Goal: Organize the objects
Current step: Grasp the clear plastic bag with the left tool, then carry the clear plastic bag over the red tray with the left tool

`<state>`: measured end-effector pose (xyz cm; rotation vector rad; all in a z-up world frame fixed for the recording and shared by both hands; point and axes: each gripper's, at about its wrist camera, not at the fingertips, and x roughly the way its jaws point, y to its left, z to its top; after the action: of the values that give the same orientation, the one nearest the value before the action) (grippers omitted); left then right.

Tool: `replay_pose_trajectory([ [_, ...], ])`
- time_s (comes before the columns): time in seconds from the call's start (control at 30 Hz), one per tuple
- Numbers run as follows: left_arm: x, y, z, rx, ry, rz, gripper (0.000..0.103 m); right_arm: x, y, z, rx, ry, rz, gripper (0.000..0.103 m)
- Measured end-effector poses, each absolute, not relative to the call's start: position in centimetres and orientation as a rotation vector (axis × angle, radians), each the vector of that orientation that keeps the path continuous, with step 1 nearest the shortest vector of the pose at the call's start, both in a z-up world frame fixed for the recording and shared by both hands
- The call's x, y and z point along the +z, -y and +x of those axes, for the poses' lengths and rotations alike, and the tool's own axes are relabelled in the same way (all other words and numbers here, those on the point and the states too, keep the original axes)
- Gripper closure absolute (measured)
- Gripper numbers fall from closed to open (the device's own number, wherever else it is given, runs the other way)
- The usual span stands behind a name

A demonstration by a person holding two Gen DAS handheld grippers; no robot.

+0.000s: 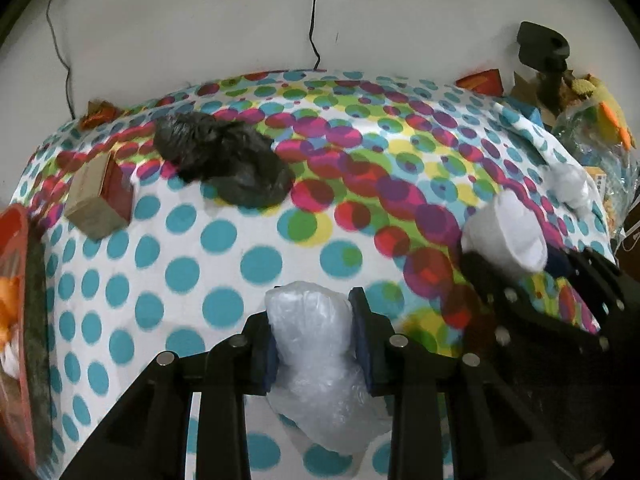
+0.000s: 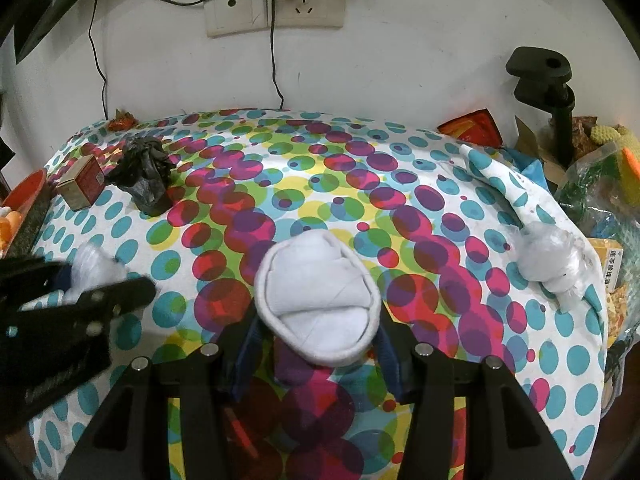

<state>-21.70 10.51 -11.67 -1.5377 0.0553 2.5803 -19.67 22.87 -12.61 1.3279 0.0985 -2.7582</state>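
My left gripper (image 1: pixel 312 336) is shut on a crumpled clear plastic bag (image 1: pixel 316 364) and holds it above the dotted tablecloth (image 1: pixel 200 240). It also shows at the left of the right wrist view (image 2: pixel 80 280). My right gripper (image 2: pixel 316 344) is shut on a rolled white sock (image 2: pixel 318 300), which also shows at the right of the left wrist view (image 1: pixel 506 236). A crumpled black plastic bag (image 1: pixel 224 160) lies at the back left beside a small brown and red box (image 1: pixel 100 196). Another clear plastic bundle (image 2: pixel 554 262) lies at the right.
A red tray (image 1: pixel 14 280) with orange things stands off the table's left edge. A black clamp stand (image 2: pixel 544 92) and a pile of bags and toys (image 2: pixel 600 184) sit at the back right. Wall sockets with cables (image 2: pixel 276 4) are behind the table.
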Motion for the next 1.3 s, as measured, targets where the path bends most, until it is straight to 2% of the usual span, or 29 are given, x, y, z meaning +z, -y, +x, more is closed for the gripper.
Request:
replay_pose_trajectory([
  [0.67, -9.4, -6.5, -15.2, 2.679, -0.132, -1.583, 0.074, -12.7, -22.8, -19.6, -2.758, -0.1, 1.328, 0.051],
  [1.3, -7.1, 1.5, -13.8, 2.807, 0.007, -1.623, 0.074, -12.6, -22.7, -19.7, -2.761, -0.113, 1.33, 0.05],
])
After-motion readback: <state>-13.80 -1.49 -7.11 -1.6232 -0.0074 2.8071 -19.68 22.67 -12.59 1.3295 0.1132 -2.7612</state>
